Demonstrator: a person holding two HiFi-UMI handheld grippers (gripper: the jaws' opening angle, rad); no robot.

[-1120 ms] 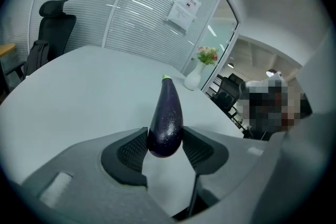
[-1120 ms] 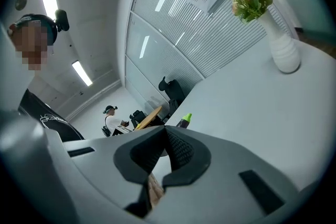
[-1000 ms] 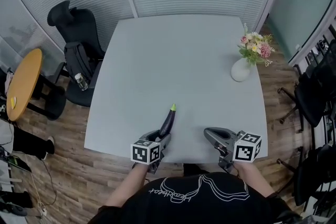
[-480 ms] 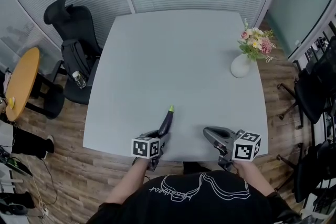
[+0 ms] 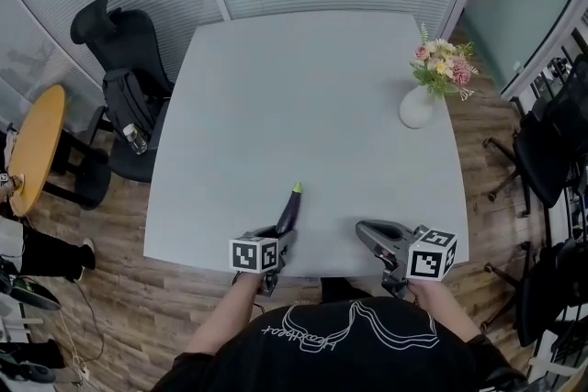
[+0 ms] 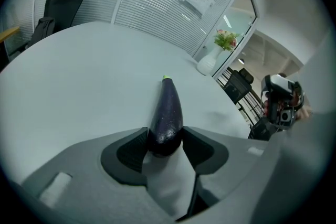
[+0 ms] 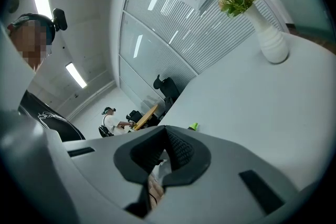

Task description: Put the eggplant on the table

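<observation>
The left hand-held gripper [image 5: 278, 240] is carried at the end of a bare forearm [image 5: 223, 323] and angled downward at the near edge of the desk [image 5: 303, 87]. Its jaws are clamped on the blunt end of the eggplant [image 5: 289, 210], which is pointed away, green tip forward, low over the surface; contact with it cannot be made out. The right hand-held gripper [image 5: 369, 235] is held nearly level, well apart to the side, its jaws brought together on nothing. A vase of flowers [image 5: 418, 108] is seen at the desk's far right edge.
</observation>
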